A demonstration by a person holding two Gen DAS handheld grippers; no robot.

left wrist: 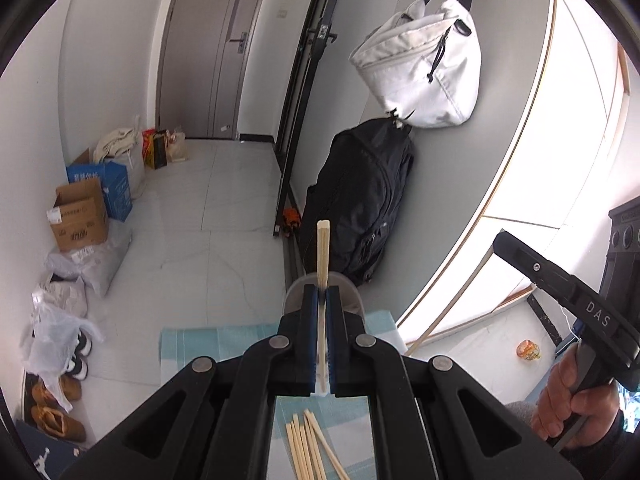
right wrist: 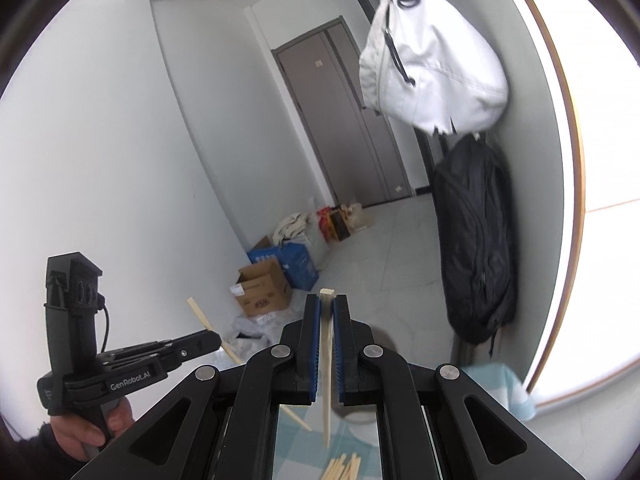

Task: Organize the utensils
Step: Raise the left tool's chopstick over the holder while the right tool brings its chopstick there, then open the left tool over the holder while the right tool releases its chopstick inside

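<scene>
My left gripper [left wrist: 323,292] is shut on one pale wooden chopstick [left wrist: 323,246], whose end sticks up past the fingertips. Below it, several loose chopsticks [left wrist: 310,450] lie on a light blue checked cloth [left wrist: 192,344]. A grey rounded cup [left wrist: 350,292] shows just behind the fingertips. My right gripper [right wrist: 327,300] is shut on another chopstick [right wrist: 326,360] that runs down between its pads. More chopsticks [right wrist: 344,468] lie on the cloth under it. Each view shows the other gripper held up in a hand: the right gripper [left wrist: 500,240] and the left gripper [right wrist: 216,338].
A white bag [left wrist: 424,68] hangs on the wall above a black backpack [left wrist: 360,208]. Cardboard boxes [left wrist: 80,212], plastic bags and shoes [left wrist: 56,416] line the left wall. A grey door [left wrist: 208,48] stands at the far end of the tiled floor.
</scene>
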